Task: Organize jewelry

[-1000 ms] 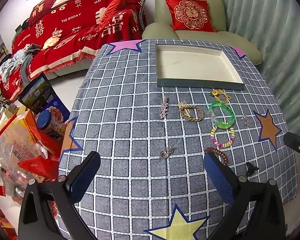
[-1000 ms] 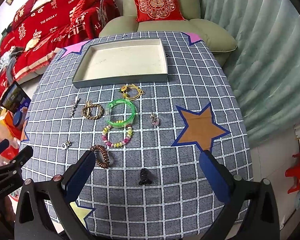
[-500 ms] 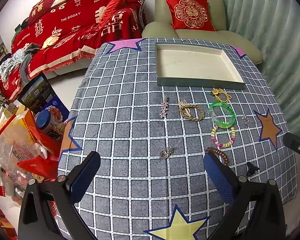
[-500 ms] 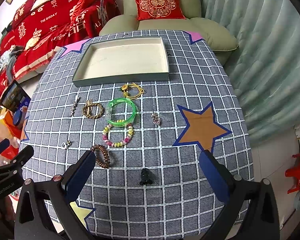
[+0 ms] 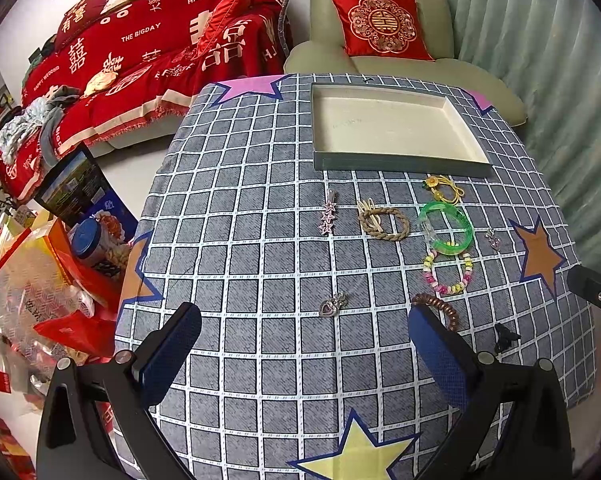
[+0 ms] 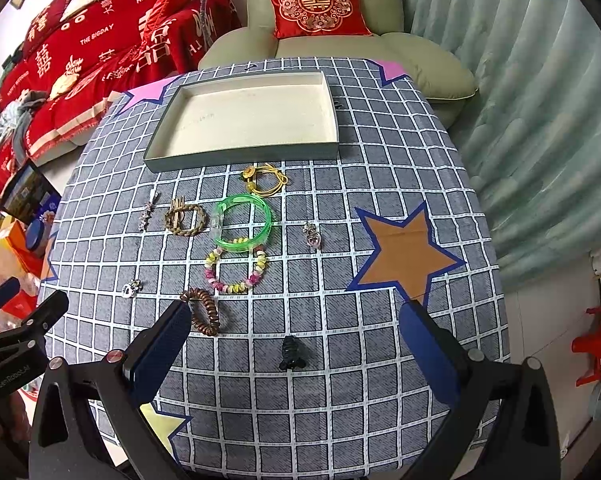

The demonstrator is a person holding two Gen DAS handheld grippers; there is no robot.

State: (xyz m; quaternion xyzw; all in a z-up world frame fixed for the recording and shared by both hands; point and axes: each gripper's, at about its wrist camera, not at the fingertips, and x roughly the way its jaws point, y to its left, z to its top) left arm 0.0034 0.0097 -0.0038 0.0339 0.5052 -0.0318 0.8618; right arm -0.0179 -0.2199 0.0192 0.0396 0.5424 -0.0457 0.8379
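Observation:
Jewelry lies scattered on a checked grey cloth in front of an empty shallow tray. I see a green bangle, a beaded bracelet, a braided ring, a yellow cord piece, a brown coil tie, a star clip, two heart pendants and a black claw clip. My left gripper and right gripper hover open above the near edge, holding nothing.
A green armchair with a red cushion stands behind the table, and a red-covered sofa at the back left. Bags and boxes crowd the floor to the left. A curtain hangs on the right.
Both views have crept slightly closer to the table. The jewelry has not moved and both grippers stay open.

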